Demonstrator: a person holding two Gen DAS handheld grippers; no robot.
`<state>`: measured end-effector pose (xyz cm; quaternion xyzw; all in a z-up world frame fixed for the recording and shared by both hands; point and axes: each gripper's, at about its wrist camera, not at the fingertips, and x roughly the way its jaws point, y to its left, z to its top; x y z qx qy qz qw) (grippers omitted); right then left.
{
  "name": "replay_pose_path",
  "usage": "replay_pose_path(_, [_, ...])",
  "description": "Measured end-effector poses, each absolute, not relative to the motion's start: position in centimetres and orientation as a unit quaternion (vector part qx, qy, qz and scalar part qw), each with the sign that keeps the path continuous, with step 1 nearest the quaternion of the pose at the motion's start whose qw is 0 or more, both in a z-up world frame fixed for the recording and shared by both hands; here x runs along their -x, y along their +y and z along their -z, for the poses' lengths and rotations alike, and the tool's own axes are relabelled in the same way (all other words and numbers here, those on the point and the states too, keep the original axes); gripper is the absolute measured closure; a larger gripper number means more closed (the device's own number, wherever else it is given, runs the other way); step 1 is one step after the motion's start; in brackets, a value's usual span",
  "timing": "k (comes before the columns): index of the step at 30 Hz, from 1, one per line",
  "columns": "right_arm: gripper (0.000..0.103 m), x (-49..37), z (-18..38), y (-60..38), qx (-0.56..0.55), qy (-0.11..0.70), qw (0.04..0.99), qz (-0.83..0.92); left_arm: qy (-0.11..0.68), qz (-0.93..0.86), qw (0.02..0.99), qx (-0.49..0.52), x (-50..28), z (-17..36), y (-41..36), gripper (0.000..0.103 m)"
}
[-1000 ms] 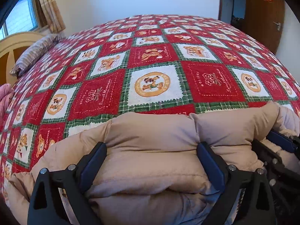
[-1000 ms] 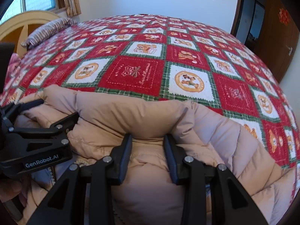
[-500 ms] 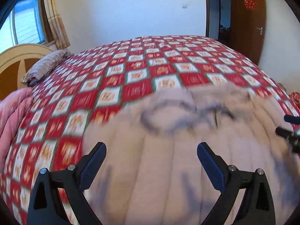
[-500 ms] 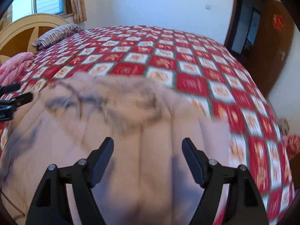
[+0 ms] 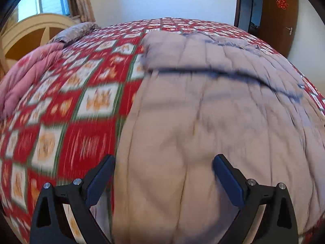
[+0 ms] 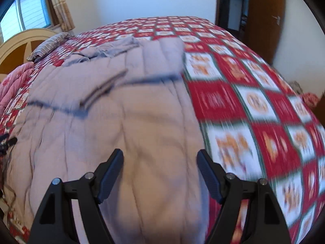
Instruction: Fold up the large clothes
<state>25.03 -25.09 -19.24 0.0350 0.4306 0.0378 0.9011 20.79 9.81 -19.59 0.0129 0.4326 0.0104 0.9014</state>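
The left gripper (image 5: 163, 174) has its two dark blue pads (image 5: 100, 180) spread wide with nothing between them; they hang above the near part of a beige quilted down coat (image 5: 203, 111) without pressing on it. The right gripper (image 6: 159, 172) is likewise released: its jaws have just been opening, and its pads stand apart over the coat with no fabric pinched between them. The coat lies spread on the bed, its near part running toward the cameras and a folded-over layer lying across its far part, with a rumpled collar or hood at the far end. Beneath it is a red, white and green patchwork bedspread (image 5: 67, 122), bare to the coat's left in the left wrist view and to its right in the right wrist view. A pink quilt (image 5: 22, 77) is bunched at the far left edge of the bed, a striped pillow (image 6: 48, 44) rests by the cream headboard (image 5: 30, 30), and a brown door (image 5: 278, 14) stands at the far right. The coat looks light for its bulk, soft and puffy, so it will likely spring back after a fold, and its smooth shell may slip from a shallow pinch. A firm hold is best taken on an outer edge or a quilted seam, both grippers well apart along the same edge, so the fold travels evenly.
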Motion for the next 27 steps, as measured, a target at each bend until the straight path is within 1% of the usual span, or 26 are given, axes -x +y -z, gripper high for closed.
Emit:
replay_pose_path(7, [0.025,-19.5,20.4,-26.2,-0.059,0.436,0.898,-0.029,0.434,0.005,0.9,0.037,-15.6,20.9,11.4,0.005])
replay_pose_path(14, [0.026,-14.7,21.7,-25.9,-0.077,0.446,0.891,-0.043,0.423,0.037,0.904,0.052,-13.7,21.4,11.4,0.005])
replay_pose_path(17, [0.032,-13.1,22.7,-26.0,-0.099,0.451,0.885,-0.053,0.423,0.049,0.903,0.055,-13.7,21.3,11.2,0.006])
replay_pose_path(18, [0.035,-12.8,22.9,-26.1,-0.104,0.451,0.885,-0.056,0.422,0.053,0.903,0.055,-13.6,21.3,11.1,0.008])
replay_pose_path(19, [0.041,-12.5,23.1,-26.2,-0.113,0.451,0.883,-0.06,0.421,0.057,0.903,0.055,-13.5,21.2,11.0,0.015])
replay_pose_path(20, [0.045,-12.3,23.3,-26.3,-0.123,0.447,0.884,-0.062,0.42,0.055,0.904,0.051,-13.4,21.2,11.0,0.024])
replay_pose_path(21, [0.055,-12.2,23.3,-26.5,-0.13,0.445,0.884,-0.067,0.419,0.057,0.905,0.047,-13.3,21.1,10.9,0.031])
replay_pose_path(22, [0.067,-12.0,23.1,-26.5,-0.136,0.442,0.884,-0.072,0.417,0.059,0.906,0.043,-13.1,20.9,10.8,0.045])
replay_pose_path(23, [0.073,-11.9,23.0,-26.6,-0.141,0.438,0.885,-0.076,0.414,0.069,0.907,0.04,-13.1,20.6,10.8,0.07])
replay_pose_path(24, [0.082,-11.7,22.8,-26.5,-0.145,0.434,0.886,-0.08,0.412,0.081,0.906,0.045,-13.0,20.2,10.9,0.075])
replay_pose_path(25, [0.086,-11.4,22.4,-26.4,-0.149,0.427,0.888,-0.085,0.409,0.082,0.908,0.047,-12.8,19.9,11.0,0.08])
replay_pose_path(26, [0.087,-11.2,22.1,-26.3,-0.149,0.425,0.889,-0.086,0.401,0.09,0.911,0.048,-12.6,19.2,11.2,0.085])
replay_pose_path(27, [0.089,-10.9,21.6,-26.2,-0.148,0.417,0.892,-0.087,0.389,0.1,0.914,0.05,-12.3,18.3,11.3,0.087])
